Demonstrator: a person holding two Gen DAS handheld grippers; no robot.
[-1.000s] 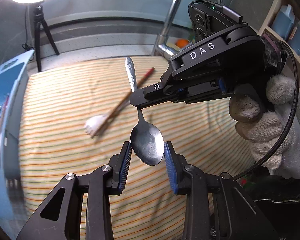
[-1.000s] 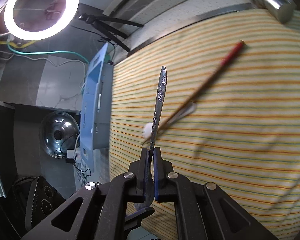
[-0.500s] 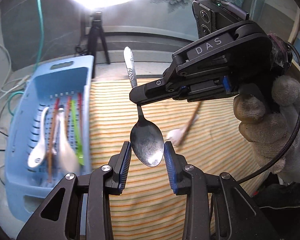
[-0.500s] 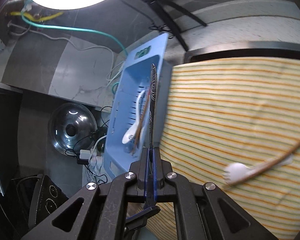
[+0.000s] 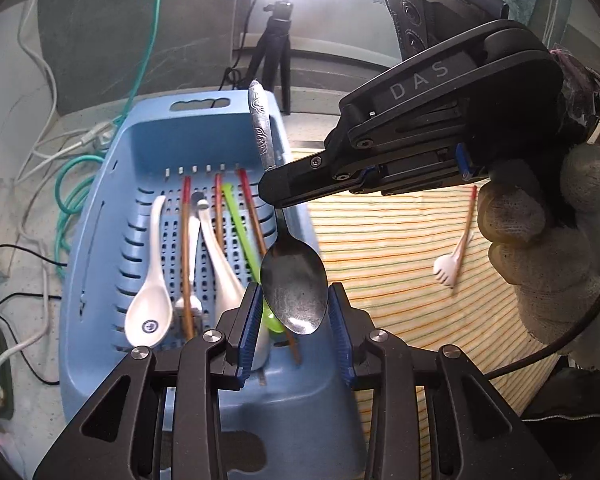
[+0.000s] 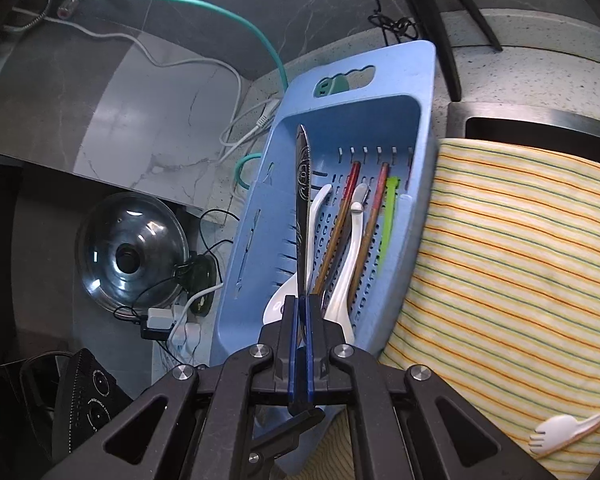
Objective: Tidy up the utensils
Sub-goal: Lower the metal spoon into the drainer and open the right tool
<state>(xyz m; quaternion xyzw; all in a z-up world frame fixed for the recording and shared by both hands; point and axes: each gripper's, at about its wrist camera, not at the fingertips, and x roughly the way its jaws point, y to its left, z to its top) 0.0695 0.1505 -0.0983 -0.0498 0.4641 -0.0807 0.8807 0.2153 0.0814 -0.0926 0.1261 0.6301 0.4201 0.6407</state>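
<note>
My right gripper [image 6: 299,312] is shut on the neck of a metal spoon [image 5: 294,280], held upright above the blue utensil basket [image 5: 100,208]; its handle [image 6: 303,184] points ahead. In the left wrist view the right gripper [image 5: 276,196] clamps the spoon from the right. My left gripper [image 5: 294,312] is open, its pads either side of the spoon bowl without gripping it. The basket [image 6: 424,92] holds white ceramic spoons [image 5: 150,304], chopsticks [image 5: 186,248] and a green utensil [image 5: 240,232].
A striped cloth [image 5: 400,248] lies right of the basket, with a white plastic fork [image 5: 446,270] and a chopstick [image 5: 470,216] on it. Cables [image 5: 72,184], a pot lid [image 6: 130,252] and a tripod [image 5: 276,40] stand around the basket.
Both grippers have swung left together, from over the striped cloth to over the blue basket. The spoon stays clamped in the right gripper.
</note>
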